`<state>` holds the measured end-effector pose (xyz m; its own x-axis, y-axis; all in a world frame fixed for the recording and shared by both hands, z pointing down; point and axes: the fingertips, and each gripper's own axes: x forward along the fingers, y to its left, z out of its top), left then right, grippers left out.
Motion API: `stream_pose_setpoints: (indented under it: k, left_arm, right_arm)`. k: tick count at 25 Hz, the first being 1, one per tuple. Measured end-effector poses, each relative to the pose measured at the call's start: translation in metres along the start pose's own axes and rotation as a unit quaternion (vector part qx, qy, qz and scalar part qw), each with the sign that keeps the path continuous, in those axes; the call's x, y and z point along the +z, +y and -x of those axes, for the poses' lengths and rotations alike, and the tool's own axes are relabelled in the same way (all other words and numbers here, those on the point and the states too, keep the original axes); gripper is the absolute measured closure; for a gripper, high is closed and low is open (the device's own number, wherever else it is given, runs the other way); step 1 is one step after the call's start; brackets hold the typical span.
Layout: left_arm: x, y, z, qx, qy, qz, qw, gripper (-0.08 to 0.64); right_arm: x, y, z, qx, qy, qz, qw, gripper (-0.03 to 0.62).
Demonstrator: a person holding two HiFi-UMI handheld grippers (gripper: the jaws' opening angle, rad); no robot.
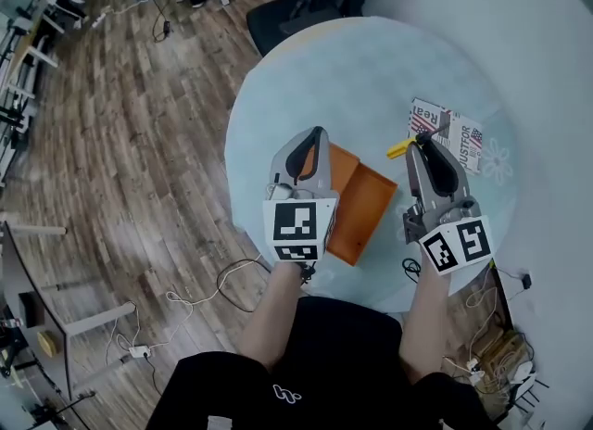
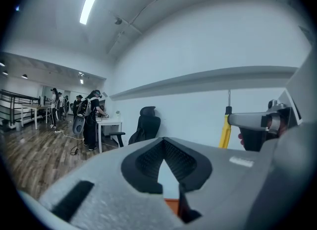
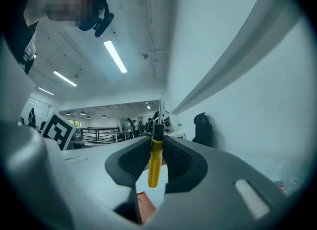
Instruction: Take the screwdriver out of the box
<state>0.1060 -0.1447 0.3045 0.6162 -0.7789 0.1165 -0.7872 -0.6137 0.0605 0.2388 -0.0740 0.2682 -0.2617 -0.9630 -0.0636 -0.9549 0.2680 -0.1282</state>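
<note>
The right tongs (image 3: 157, 143) are closed on the screwdriver (image 3: 154, 162). Both pads press on its yellow handle, which stands crosswise between them with the black collar and thin shaft rising above the tips and the butt end hanging below. In the head view the handle juts out from these tongs on the side towards the left tongs (image 1: 320, 133).

The left tongs are closed with nothing in them. Their tips meet in a point and only a narrow wedge of gap shows behind.

The open orange box (image 1: 366, 198) lies on the round pale worktop (image 1: 306, 76), between the two tongs and partly under the left pair. The screwdriver is out of the box, just past its far corner. A printed booklet (image 1: 456, 130) lies on the worktop just beyond the right tongs' tips.
</note>
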Motion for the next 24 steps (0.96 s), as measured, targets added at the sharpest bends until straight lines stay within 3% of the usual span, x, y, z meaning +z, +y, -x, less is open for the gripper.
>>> stream_pose_setpoints:
  k: [5, 24]
  left_arm:
    - [0.001, -0.005, -0.004, 0.01, -0.002, 0.002, 0.9999, 0.555]
    - [0.002, -0.008, 0.014, 0.011, -0.001, 0.004, 0.9999, 0.555]
  right_arm:
    - [0.001, -0.015, 0.005, -0.014, 0.003, 0.004, 1.0, 0.5]
    - [-0.011, 0.014, 0.003, 0.006, 0.018, 0.005, 1.0, 0.5]
